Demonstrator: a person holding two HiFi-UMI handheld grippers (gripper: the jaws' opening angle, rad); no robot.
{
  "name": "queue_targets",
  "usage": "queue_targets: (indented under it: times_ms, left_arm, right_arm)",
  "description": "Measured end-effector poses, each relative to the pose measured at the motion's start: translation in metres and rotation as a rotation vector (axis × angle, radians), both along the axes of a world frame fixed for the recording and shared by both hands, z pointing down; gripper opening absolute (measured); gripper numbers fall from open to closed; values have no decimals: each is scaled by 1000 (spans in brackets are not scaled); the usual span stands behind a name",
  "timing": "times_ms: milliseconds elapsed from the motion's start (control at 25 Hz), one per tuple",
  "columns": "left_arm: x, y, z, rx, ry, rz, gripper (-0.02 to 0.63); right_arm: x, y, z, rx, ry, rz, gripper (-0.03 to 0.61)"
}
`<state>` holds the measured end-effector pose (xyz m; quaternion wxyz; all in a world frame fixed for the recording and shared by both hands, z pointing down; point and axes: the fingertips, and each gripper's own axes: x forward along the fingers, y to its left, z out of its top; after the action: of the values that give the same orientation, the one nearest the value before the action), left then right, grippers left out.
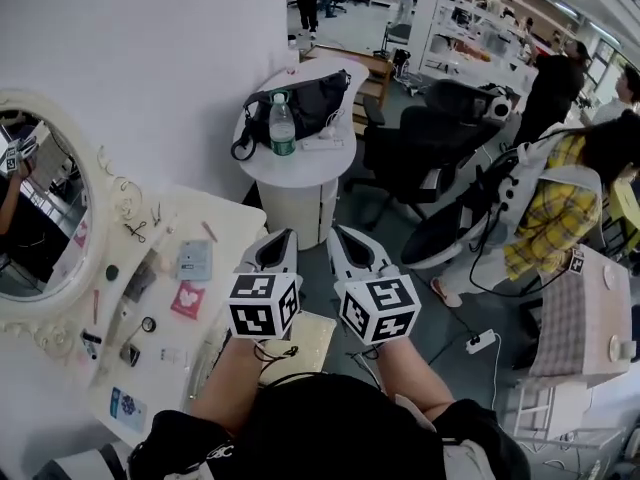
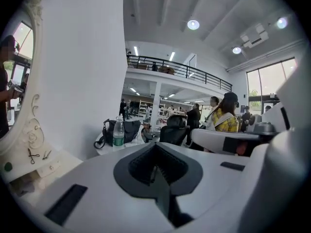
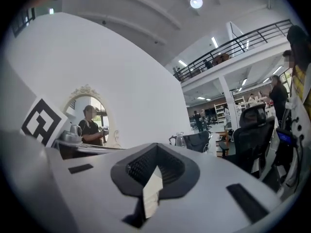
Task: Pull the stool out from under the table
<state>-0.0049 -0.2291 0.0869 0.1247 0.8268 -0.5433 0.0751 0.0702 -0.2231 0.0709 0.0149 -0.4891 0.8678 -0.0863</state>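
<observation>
The stool (image 1: 305,340) shows only as a cream seat low in the head view, beside the white dressing table (image 1: 228,220) and partly hidden by my forearms. My left gripper (image 1: 283,236) and right gripper (image 1: 340,233) are held side by side in the air above it, touching nothing. Both point forward toward a round white table (image 1: 300,183). In the left gripper view the left gripper (image 2: 155,147) has its jaws closed together with nothing between them. The right gripper (image 3: 156,148) is likewise shut and empty in its own view.
An oval mirror (image 1: 40,208) and small cosmetics sit on the dressing table. The round table carries a water bottle (image 1: 282,128) and a black bag (image 1: 310,98). A black office chair (image 1: 430,138) and a person in yellow plaid (image 1: 560,208) stand to the right. A power strip (image 1: 482,342) lies on the floor.
</observation>
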Motion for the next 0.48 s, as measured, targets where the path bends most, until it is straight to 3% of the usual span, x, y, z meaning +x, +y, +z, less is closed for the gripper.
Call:
queue_targets:
  times_ms: [480]
  left_arm:
    - [-24,15,-29,58,-9,0,0]
  right_arm:
    - [-15,9,-19,49,14,67,8]
